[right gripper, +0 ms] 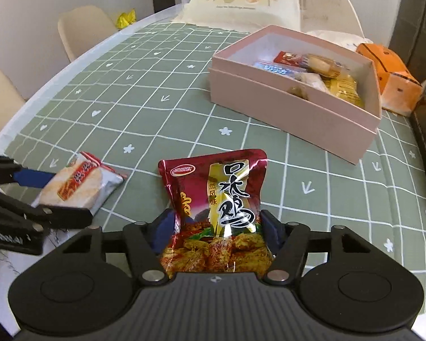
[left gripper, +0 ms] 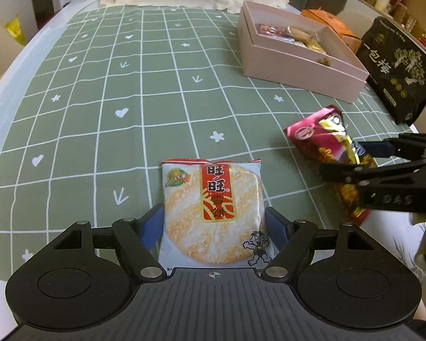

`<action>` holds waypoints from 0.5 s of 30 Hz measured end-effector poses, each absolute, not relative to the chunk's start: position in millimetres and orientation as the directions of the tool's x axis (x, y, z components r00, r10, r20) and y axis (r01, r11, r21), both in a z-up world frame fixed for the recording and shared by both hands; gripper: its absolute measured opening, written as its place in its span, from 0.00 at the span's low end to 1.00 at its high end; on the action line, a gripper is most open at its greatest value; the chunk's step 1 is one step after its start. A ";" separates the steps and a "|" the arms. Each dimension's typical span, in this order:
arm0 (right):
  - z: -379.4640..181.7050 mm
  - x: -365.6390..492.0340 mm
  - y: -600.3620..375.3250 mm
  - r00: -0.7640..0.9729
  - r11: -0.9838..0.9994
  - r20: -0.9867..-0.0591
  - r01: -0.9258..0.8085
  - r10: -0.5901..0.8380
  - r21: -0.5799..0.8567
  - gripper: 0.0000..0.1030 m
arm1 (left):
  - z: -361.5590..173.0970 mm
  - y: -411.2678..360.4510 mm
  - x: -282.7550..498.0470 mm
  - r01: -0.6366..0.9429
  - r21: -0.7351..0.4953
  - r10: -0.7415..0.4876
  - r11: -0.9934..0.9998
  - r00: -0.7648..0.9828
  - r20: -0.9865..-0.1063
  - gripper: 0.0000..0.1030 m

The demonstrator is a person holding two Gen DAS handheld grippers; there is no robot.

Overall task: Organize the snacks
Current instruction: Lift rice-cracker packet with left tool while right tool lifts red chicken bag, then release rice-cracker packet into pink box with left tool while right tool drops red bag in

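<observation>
In my left gripper I have the white rice cracker packet. It sits between the two blue pads, which press its two side edges, so the fingers are closed about as wide as the packet. The near edge of the packet is hidden under the gripper body, and I cannot tell whether it is lifted or lies on the green checked tablecloth.

My right gripper holds the red snack pouch in the same manner: one pad on each side, and the foil is crumpled where they squeeze. The bottom of the pouch is cut off by the gripper body. The glare on the foil makes some of the small print hard to read.

Ahead of the right fingers and a little to their right stands the open pink box. Several wrapped snacks lie inside it, but the near wall covers most of them, and I cannot say how many there are. Beyond the box is an orange carton, partly hidden. At the far right a black bag stands upright; in the right wrist view it is cut off by the frame edge.
</observation>
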State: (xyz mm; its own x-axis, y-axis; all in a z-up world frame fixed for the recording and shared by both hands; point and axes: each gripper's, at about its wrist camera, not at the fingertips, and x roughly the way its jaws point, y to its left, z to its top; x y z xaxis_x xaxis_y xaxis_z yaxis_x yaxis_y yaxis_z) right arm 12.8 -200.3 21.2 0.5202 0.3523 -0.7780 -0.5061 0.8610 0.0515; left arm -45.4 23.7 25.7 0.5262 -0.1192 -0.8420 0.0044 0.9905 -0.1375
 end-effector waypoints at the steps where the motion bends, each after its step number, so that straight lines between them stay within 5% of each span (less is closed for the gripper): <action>1: 23.7 12.4 -203.7 0.519 0.861 -0.777 -0.505 0.356 0.057 0.62 | 26.1 23.8 -46.6 -0.003 -0.147 -0.123 0.989 0.525 -0.842 0.78; 8: 34.2 4.3 -228.6 0.522 0.868 -0.772 -0.491 0.361 0.074 0.61 | 30.4 17.3 -75.5 0.011 -0.220 -0.197 0.975 0.495 -0.847 0.78; 15: 23.1 1.0 -245.2 0.531 0.894 -0.786 -0.444 0.318 0.062 0.61 | 42.0 66.8 -79.7 -0.136 -0.109 -0.024 0.985 0.508 -0.861 0.78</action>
